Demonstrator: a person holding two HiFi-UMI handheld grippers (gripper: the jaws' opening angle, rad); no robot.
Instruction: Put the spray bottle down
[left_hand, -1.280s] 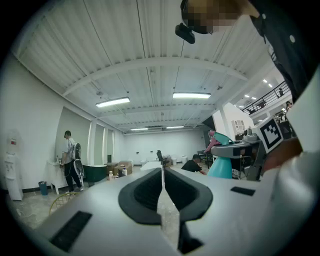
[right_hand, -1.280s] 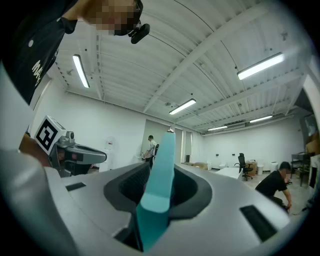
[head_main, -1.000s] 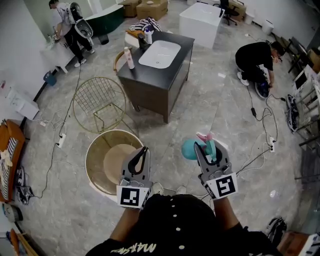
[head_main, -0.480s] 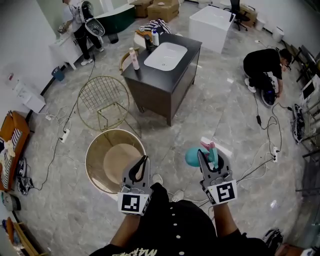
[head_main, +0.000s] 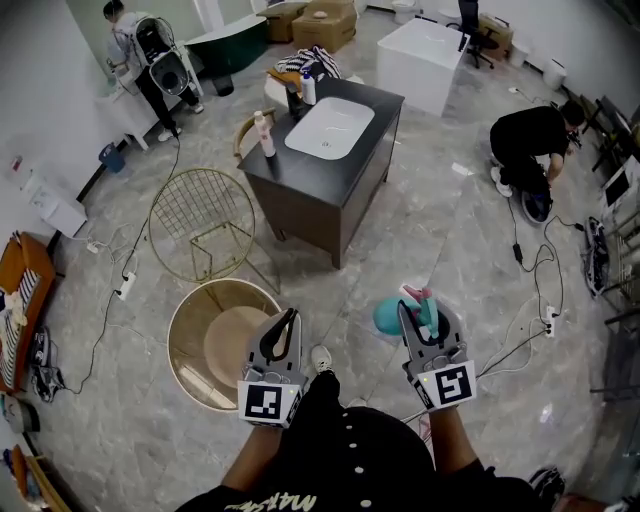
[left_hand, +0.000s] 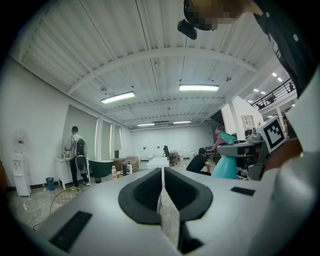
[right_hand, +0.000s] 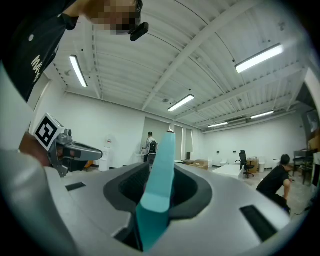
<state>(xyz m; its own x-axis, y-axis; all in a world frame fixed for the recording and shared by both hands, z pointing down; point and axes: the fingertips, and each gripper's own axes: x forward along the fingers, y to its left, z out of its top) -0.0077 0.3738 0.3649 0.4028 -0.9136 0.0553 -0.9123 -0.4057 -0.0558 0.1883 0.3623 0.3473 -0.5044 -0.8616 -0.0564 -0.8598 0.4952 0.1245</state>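
my right gripper clamped on teal spray bottle, half closed, my left gripper jaws together, empty, sink cabinet well ahead

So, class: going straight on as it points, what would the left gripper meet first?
Probably the dark sink cabinet; nothing nearer shows ahead of the left gripper, but depth is unclear.
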